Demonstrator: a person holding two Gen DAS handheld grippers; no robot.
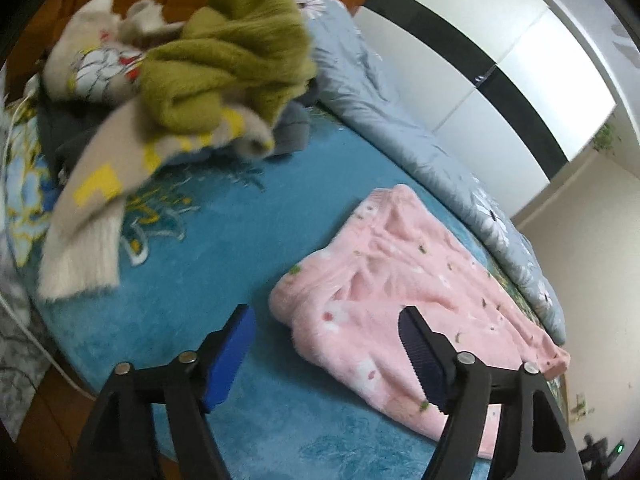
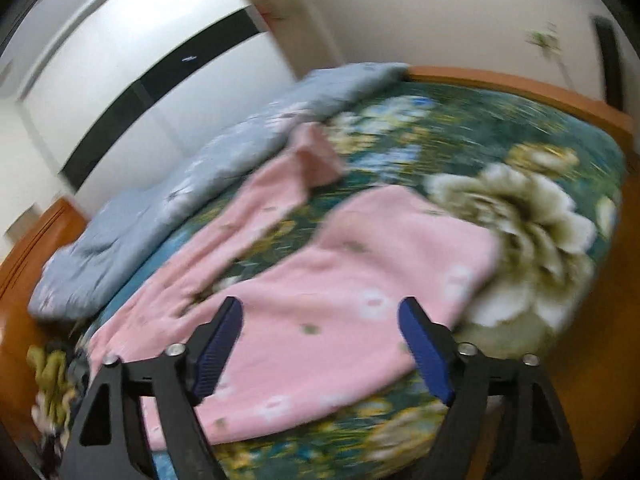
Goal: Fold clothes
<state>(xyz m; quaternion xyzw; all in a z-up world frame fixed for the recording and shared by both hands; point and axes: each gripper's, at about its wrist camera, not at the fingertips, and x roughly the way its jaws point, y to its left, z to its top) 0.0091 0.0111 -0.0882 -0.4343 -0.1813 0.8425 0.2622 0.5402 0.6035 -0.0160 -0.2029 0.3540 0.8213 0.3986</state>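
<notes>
Fluffy pink trousers (image 1: pixel 404 296) with small flowers lie on the blue floral bedspread (image 1: pixel 224 248). My left gripper (image 1: pixel 326 322) is open just above their near-left edge, nothing between its blue pads. In the right wrist view the same pink trousers (image 2: pixel 328 280) spread out with one leg (image 2: pixel 264 196) running off toward the grey quilt. My right gripper (image 2: pixel 320 316) hovers open over the wide pink part, holding nothing. That view is motion-blurred.
A heap of clothes sits at the bed's far left: an olive green knit (image 1: pixel 232 52), a beige garment with yellow marks (image 1: pixel 104 200), a printed cream piece (image 1: pixel 96 60). A rolled grey-blue quilt (image 1: pixel 400 120) lines the far side. White wardrobe (image 1: pixel 500 60) and orange bed frame (image 2: pixel 520 88) stand beyond.
</notes>
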